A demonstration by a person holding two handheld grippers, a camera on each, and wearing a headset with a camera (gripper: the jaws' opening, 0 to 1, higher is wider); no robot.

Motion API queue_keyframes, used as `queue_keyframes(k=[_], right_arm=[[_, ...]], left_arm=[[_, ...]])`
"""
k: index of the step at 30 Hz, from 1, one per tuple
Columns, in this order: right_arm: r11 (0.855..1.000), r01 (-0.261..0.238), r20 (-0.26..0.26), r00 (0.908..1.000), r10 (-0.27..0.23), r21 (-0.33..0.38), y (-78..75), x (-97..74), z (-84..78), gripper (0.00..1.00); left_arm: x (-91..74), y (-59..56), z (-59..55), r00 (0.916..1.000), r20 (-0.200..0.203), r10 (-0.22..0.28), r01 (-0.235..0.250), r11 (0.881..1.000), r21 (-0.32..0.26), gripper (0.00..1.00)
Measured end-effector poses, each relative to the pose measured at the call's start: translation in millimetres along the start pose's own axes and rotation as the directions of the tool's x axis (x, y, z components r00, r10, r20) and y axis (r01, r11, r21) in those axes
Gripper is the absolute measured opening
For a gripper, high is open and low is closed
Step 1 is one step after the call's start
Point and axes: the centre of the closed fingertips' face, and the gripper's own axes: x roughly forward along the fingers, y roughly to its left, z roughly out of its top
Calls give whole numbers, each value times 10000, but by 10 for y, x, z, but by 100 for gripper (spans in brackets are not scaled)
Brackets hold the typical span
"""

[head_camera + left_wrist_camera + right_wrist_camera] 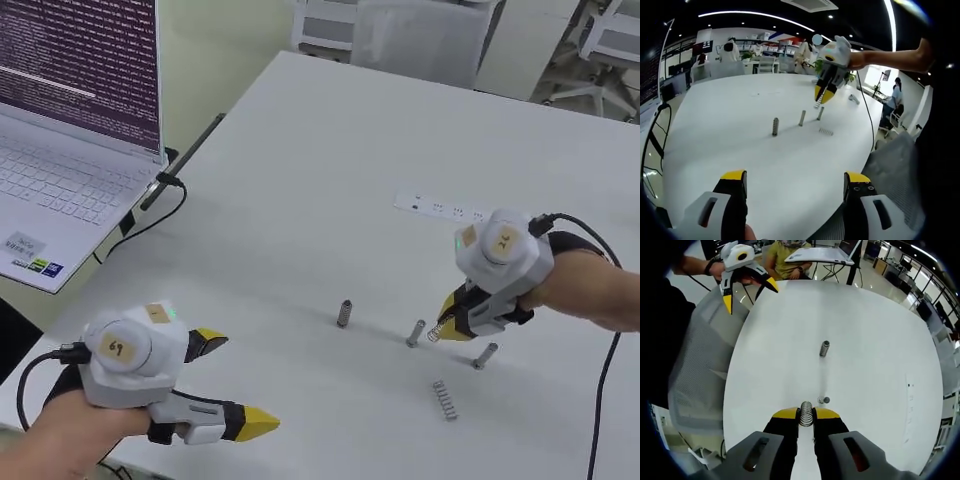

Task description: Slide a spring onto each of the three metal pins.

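Observation:
Three metal pins stand on the white table [300,180]. The left pin [344,313] wears a spring; the middle pin [416,333] and the right pin [485,355] are bare. My right gripper [443,330] is shut on a spring [806,413], held just above and beside the middle pin [824,400]. A loose spring [445,399] lies on the table in front of the pins. My left gripper [238,382] hovers open and empty at the table's near left edge, well away from the pins. In the left gripper view the jaws [795,177] stand wide apart, facing the row of pins.
An open laptop [70,130] sits at the far left with a black cable [160,215] running beside it. A white power strip [440,209] lies behind the pins. Office chairs [420,35] stand past the table's far edge.

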Motion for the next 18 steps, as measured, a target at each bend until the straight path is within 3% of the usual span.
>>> queue_keyframes(k=[18], right_arm=[[10000, -67, -123, 9999, 66, -30, -206, 92, 11, 8]], left_arm=[[-24, 61, 23, 9998, 104, 164, -162, 9997, -182, 75]])
